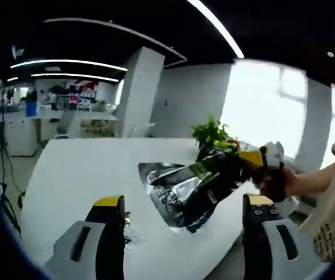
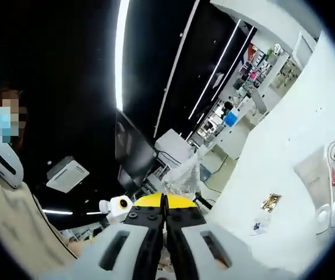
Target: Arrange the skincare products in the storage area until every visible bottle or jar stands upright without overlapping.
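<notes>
Right tongs (image 1: 260, 160) pinching crumpled foil bag (image 1: 182, 192), contents hidden, left tongs (image 1: 184, 213) apart

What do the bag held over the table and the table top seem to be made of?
The bag looks like metallised plastic foil: silvery, glossy, creased, with dark mirror-like patches and printed lettering. The right gripper holds it at its upper end. The table looks like a smooth white laminate or painted board, with a soft sheen and no grain showing; which of the two cannot be told.
</notes>
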`<state>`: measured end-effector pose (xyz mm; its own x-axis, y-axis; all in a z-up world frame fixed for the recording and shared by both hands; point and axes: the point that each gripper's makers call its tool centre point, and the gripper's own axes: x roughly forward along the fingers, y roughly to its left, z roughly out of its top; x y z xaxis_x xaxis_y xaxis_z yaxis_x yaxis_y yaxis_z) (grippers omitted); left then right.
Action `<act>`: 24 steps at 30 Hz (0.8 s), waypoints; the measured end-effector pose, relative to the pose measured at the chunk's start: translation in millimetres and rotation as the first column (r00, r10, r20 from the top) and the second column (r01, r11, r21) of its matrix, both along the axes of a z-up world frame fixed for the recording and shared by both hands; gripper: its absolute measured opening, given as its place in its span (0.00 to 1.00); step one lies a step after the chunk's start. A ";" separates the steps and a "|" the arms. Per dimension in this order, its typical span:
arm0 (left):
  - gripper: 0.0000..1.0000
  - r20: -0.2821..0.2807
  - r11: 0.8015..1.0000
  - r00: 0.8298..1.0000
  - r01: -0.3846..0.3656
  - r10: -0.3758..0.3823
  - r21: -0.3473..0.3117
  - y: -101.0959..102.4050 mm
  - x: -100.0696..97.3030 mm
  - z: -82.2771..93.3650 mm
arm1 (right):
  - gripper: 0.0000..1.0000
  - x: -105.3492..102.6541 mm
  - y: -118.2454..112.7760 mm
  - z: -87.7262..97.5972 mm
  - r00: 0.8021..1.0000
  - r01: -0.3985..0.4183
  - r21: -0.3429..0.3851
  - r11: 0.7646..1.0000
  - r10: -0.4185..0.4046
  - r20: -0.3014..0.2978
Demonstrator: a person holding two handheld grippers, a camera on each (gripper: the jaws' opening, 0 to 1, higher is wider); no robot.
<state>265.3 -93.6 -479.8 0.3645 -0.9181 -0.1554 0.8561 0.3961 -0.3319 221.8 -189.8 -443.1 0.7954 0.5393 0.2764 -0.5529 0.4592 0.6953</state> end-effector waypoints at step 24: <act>0.45 -0.466 0.706 0.878 -0.262 -0.108 -0.658 -37.7 -19.6 64.7 | 0.00 -7.5 24.0 42.2 0.988 0.046 0.212 0.976 -0.076 0.136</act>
<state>245.7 -131.4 -415.2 0.4989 -0.7960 0.3427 0.5153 -0.0455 -0.8558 214.4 -165.8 -400.9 0.7694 0.4098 0.4900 -0.6286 0.3494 0.6948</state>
